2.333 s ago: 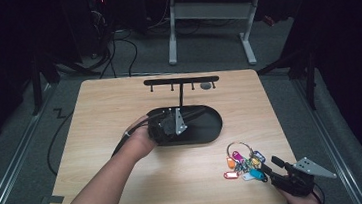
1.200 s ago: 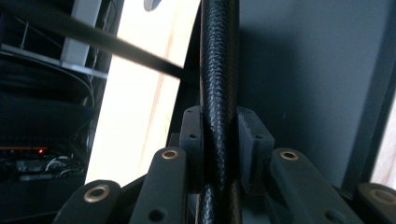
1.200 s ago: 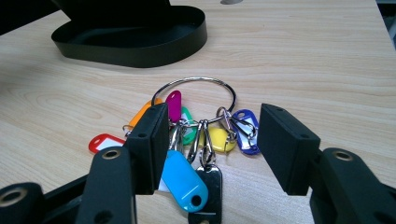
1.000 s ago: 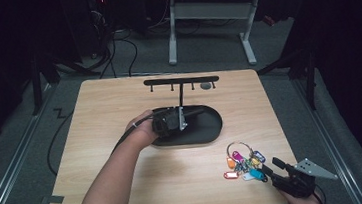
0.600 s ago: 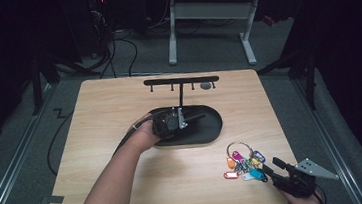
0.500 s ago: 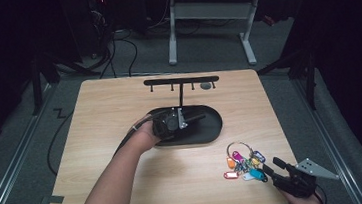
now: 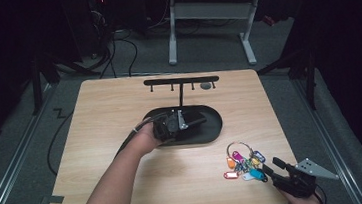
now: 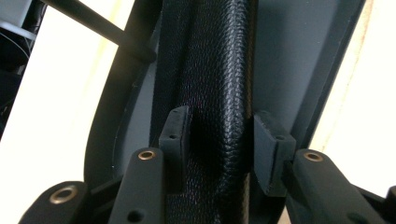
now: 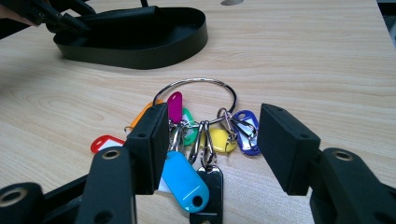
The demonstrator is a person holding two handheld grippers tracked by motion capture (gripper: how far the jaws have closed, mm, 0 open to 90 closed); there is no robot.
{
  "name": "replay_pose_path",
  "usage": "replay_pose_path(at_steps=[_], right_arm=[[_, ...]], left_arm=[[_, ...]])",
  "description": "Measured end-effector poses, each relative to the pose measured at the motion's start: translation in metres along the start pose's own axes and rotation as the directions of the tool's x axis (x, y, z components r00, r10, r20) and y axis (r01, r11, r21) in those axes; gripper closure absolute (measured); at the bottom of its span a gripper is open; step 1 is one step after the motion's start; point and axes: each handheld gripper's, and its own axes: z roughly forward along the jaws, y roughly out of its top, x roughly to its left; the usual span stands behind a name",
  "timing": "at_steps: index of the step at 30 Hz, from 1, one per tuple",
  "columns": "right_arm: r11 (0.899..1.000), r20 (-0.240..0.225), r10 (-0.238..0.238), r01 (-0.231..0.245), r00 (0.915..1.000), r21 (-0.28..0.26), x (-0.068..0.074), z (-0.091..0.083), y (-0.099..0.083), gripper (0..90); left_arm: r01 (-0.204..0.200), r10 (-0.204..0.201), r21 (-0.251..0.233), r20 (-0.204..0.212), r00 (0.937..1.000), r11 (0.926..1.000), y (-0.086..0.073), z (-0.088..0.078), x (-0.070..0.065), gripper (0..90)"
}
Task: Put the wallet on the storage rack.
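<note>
Filling the dark room, a wooden table (image 7: 120, 118).

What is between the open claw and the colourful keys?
Nothing visible. The right gripper is open, its jaws standing on either side of the key bunch, with bare table around them.

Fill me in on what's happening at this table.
A person works two tools. The left tool is over the black tray, its jaws closed on a black leather item lying in it. The right tool is open, just short of a key ring with coloured tags on the table.
</note>
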Motion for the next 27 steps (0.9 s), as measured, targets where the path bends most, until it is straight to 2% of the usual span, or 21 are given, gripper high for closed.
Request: replay_pose_path(at_steps=[13,16,21,27], right_arm=[[1.000,-0.001,-0.001,0.001,1.0000,0.003,0.001,0.000,0.000,44.3],[1.000,0.000,0.000,0.000,1.0000,0.004,0.001,0.001,0.000,44.3],[1.000,0.000,-0.003,0.003,1.0000,0.004,0.001,0.001,0.000,44.4],[1.000,-0.001,-0.002,0.002,1.0000,0.008,0.001,0.002,0.000,44.3]], left_arm=[[0.019,-0.018,-0.013,0.037,0.9992,0.9997,-0.003,0.000,-0.006,57.6],[0.049,-0.048,-0.037,0.030,0.9984,0.9981,-0.004,-0.004,-0.003,58.4],[0.071,-0.070,-0.046,0.027,0.9972,0.9964,-0.006,-0.013,0.001,58.5],[0.132,-0.130,-0.104,0.025,0.9912,0.9858,-0.011,-0.028,-0.001,58.4]])
